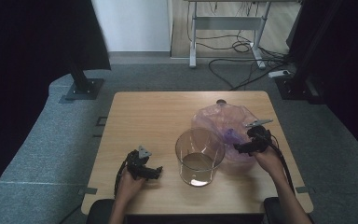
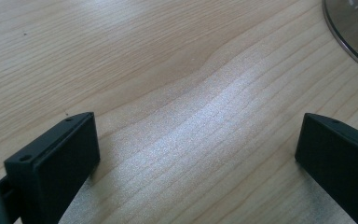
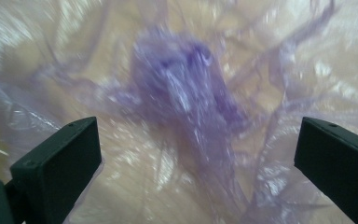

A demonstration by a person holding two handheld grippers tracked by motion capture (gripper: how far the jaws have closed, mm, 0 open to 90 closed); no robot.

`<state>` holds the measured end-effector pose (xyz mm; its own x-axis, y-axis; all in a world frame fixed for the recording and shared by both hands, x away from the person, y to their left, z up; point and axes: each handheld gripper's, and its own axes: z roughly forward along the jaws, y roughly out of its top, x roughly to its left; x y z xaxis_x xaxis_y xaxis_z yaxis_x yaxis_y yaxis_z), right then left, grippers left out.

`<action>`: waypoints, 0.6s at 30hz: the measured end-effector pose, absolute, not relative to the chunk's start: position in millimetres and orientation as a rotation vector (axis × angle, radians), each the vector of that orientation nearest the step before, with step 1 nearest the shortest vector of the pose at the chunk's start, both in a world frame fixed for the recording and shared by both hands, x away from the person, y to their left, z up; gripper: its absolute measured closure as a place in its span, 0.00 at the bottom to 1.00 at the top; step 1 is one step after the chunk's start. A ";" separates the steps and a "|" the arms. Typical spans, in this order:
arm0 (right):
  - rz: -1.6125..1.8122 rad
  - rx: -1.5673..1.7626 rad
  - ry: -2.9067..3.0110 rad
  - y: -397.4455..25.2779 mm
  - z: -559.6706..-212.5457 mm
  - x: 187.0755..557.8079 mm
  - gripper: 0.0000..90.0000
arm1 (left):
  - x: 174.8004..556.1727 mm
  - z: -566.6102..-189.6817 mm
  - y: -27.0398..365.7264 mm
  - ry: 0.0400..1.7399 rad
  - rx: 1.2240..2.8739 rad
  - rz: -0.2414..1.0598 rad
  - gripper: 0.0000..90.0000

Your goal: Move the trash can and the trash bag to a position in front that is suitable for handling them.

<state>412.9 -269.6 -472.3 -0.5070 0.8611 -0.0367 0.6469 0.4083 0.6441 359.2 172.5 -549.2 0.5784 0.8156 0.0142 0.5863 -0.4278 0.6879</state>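
We see a crumpled, translucent purple bag (image 1: 219, 122) just right of the clear bin (image 1: 199, 156), right gripper (image 1: 243, 148) spread wide at it, left gripper (image 1: 154, 172) left of bin, gaping over bare table (image 1: 144, 116).

The high view looks forward and down over the whole bench (image 1: 154, 112). The left gripper view sits close above bare wood; the right gripper view faces the purple plastic bag (image 3: 186, 93) closely.

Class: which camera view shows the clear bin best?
The high view: the whole clear bin stands upright mid-table. The left gripper view catches just its base edge at top right; the right gripper view faces the purple bag.
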 end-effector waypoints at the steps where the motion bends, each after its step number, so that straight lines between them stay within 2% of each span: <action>1: 0.815 1.298 2.306 -269.6 -472.3 412.9 0.01 | 359.2 -549.2 172.5 1.111 2.166 0.460 0.00; 10: 0.701 1.327 2.379 -274.6 -500.8 410.0 0.01 | 359.1 -549.3 172.6 1.114 2.165 0.460 0.00; 18: 0.708 1.375 2.360 -305.9 -511.3 382.3 0.02 | 359.1 -549.3 172.1 1.119 2.162 0.462 0.00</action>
<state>382.3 -305.9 -511.3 -0.4860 0.8736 -0.0247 0.7157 0.4140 0.5624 359.1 172.1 -549.3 0.5731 0.8194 0.0129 0.5896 -0.4232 0.6879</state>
